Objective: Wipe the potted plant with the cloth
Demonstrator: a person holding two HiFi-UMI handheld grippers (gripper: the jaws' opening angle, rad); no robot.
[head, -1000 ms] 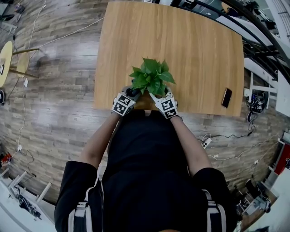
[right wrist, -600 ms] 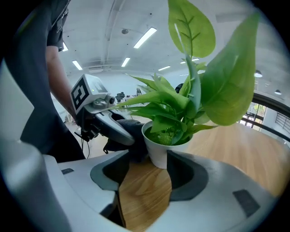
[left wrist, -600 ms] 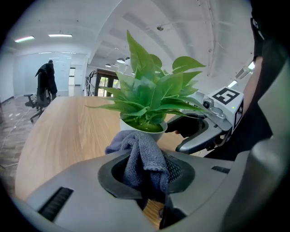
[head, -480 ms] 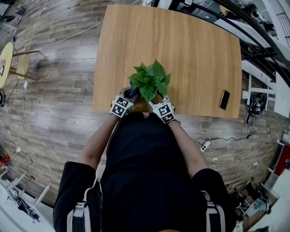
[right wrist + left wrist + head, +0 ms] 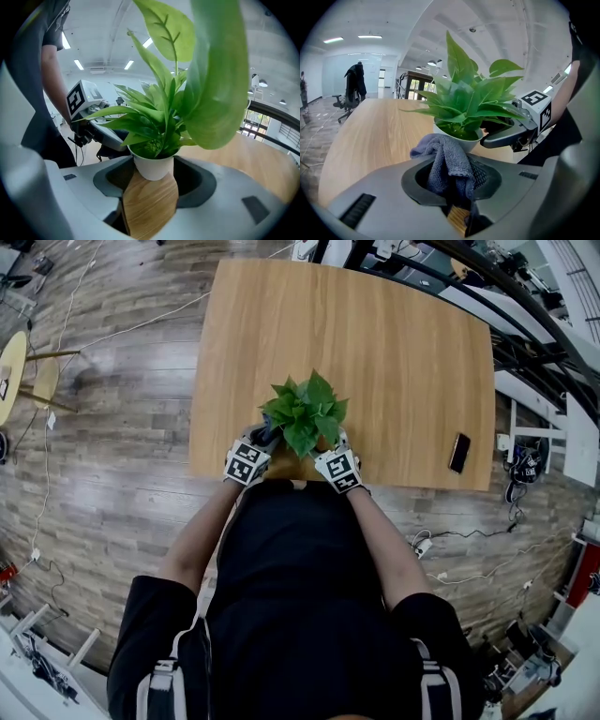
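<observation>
The person (image 5: 298,596) wears a black short-sleeved shirt, with grey buckled straps (image 5: 161,679) over both shoulders. The left gripper (image 5: 452,169) and right gripper (image 5: 150,182) are pale grey shells (dark-lined round the jaws), each bearing a black-and-white marker cube (image 5: 246,463).

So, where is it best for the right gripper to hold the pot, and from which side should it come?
Grip the pot by its white wall just under the rim. Come in low from the near table edge, as the right gripper points now: the leaves spread wide above and block a top approach.
</observation>
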